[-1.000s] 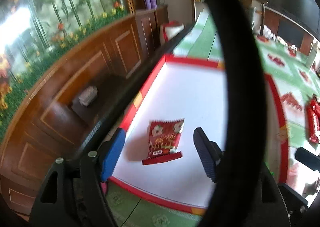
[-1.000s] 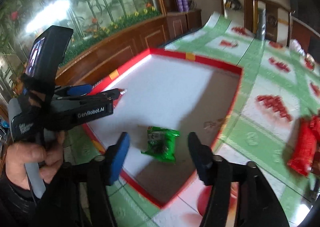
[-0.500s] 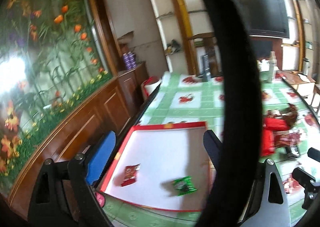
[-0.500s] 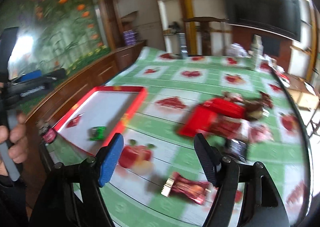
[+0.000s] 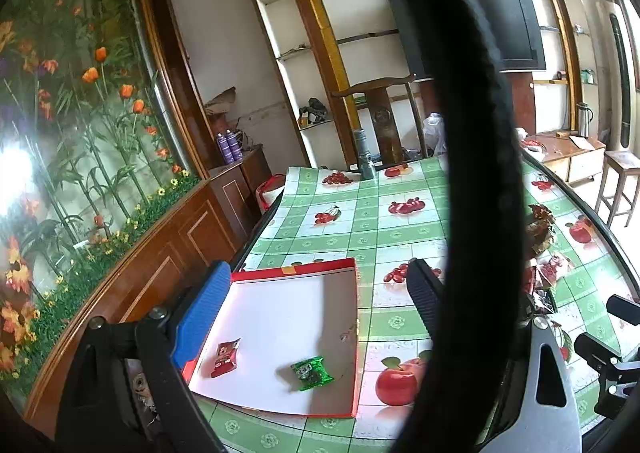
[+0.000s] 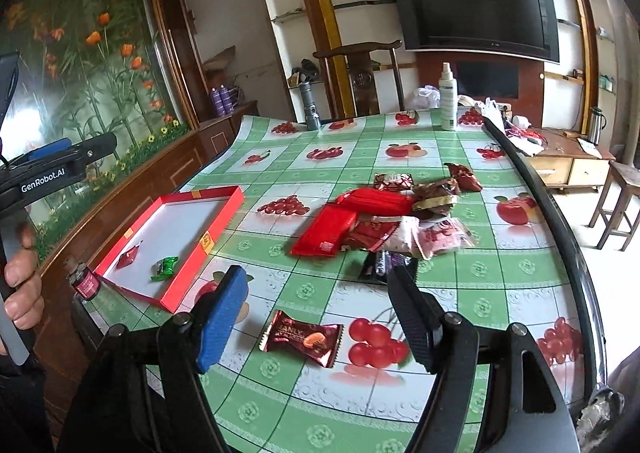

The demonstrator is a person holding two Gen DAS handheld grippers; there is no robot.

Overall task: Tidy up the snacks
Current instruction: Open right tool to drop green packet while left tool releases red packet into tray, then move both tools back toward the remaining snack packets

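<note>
A red-rimmed white tray (image 5: 352, 333) (image 6: 224, 213) lies at the table's left edge. In it are a red packet (image 5: 226, 358) (image 6: 128, 255) and a green packet (image 5: 312, 373) (image 6: 165, 268). A pile of snack packets (image 6: 384, 217) sits mid-table. A dark red packet (image 6: 301, 338) lies between my right gripper's fingers, below them on the table. My right gripper (image 6: 320, 317) is open and empty. My left gripper (image 5: 316, 309) is open and empty, raised above the tray.
A thick black cable (image 5: 472, 173) crosses the left wrist view. A small red-labelled bottle (image 6: 85, 281) stands by the tray's near corner. A spray bottle (image 6: 448, 97) and a grey flashlight (image 6: 310, 107) stand at the far edge. A chair is behind the table.
Both grippers have pulled back and risen from the tray, leaving the red and green packets in it. The right gripper has swung right, over the dark red packet.
</note>
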